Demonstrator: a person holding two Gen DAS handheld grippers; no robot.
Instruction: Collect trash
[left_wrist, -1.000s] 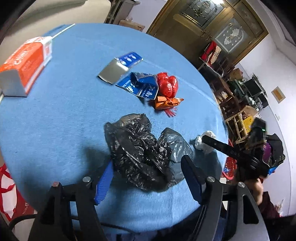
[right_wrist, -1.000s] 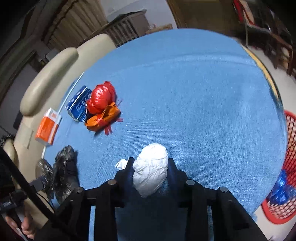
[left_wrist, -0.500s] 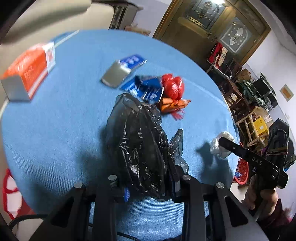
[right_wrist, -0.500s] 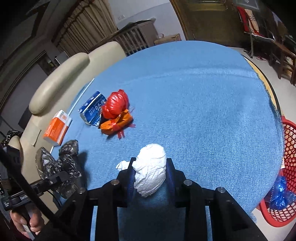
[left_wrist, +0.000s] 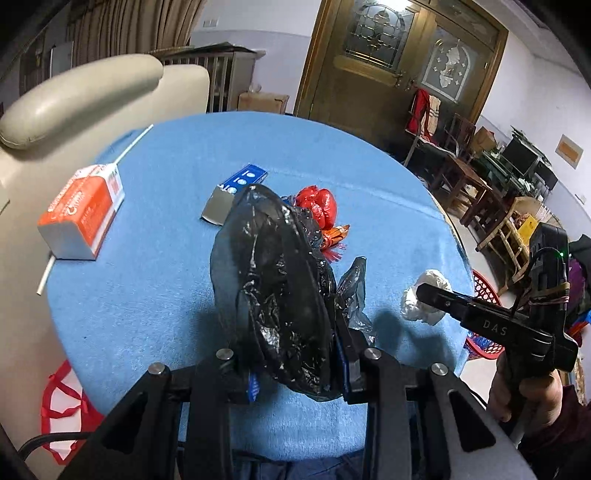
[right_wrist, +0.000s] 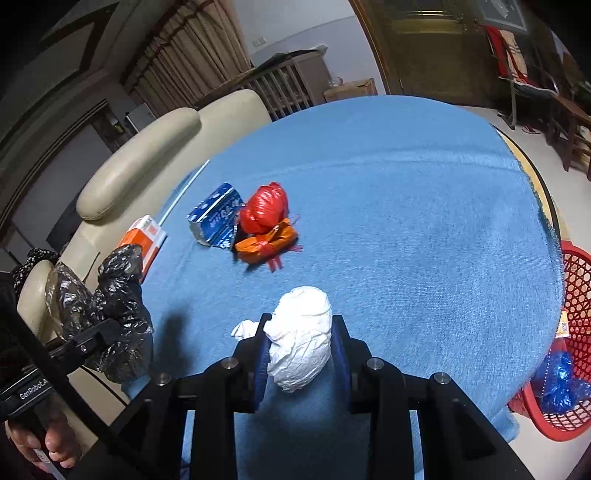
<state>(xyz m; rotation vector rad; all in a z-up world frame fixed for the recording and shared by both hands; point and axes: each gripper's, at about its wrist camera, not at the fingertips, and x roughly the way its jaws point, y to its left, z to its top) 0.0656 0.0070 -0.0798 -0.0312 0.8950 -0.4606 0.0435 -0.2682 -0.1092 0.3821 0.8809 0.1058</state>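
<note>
My left gripper (left_wrist: 295, 365) is shut on a crumpled black plastic bag (left_wrist: 273, 291) and holds it above the near edge of the round blue table (left_wrist: 147, 295). The bag also shows in the right wrist view (right_wrist: 110, 317). My right gripper (right_wrist: 299, 354) is shut on a crumpled white paper wad (right_wrist: 301, 347), lifted over the table; the wad shows in the left wrist view (left_wrist: 424, 299). On the table lie a red bag (right_wrist: 264, 208), an orange wrapper (right_wrist: 267, 245), a blue carton (right_wrist: 214, 216) and an orange box (left_wrist: 83, 210).
A red mesh basket (right_wrist: 569, 347) with blue trash stands on the floor right of the table. A white straw (left_wrist: 135, 142) lies at the table's far left. A cream sofa (left_wrist: 74, 96) is behind the table. Chairs and furniture stand at the far right.
My left gripper closed on the black bag and lifted it off the table. My right gripper, holding the paper wad, has risen slightly.
</note>
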